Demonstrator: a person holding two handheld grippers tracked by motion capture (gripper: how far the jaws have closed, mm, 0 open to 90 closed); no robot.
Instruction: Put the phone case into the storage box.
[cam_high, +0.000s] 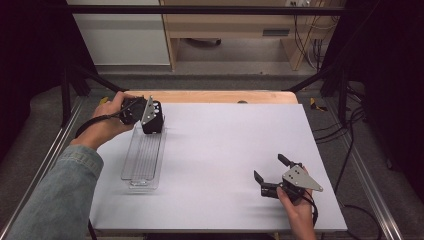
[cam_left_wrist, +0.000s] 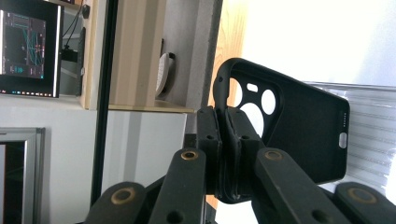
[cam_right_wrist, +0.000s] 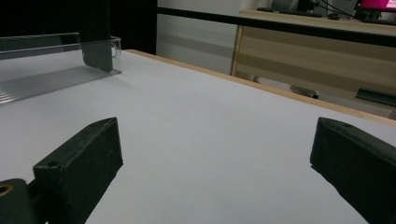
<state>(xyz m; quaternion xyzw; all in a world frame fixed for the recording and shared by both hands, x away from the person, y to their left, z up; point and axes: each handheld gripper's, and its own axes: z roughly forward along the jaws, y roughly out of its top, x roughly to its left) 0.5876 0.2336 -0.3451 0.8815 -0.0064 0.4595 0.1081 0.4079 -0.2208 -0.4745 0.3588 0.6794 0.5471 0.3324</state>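
A black phone case (cam_left_wrist: 299, 130) with round camera cut-outs is pinched by its edge in my left gripper (cam_left_wrist: 227, 126), which is shut on it. In the high view that gripper (cam_high: 150, 117) holds the case (cam_high: 155, 124) over the far end of a clear ribbed plastic tray (cam_high: 142, 160) at the left of the white table top (cam_high: 225, 150). The tray (cam_left_wrist: 373, 135) lies behind the case. My right gripper (cam_high: 270, 167) rests low near the front right, jaws wide apart with nothing between them (cam_right_wrist: 215, 154). Off to its left stands the tray (cam_right_wrist: 46, 70).
A wooden strip (cam_high: 215, 96) borders the table's far edge. Black frame bars (cam_high: 65, 95) stand at the back corners, and cables (cam_high: 350, 125) hang at the right. A wooden cabinet (cam_high: 225, 30) sits behind the table, and a lit monitor (cam_left_wrist: 28, 46) beyond the left side.
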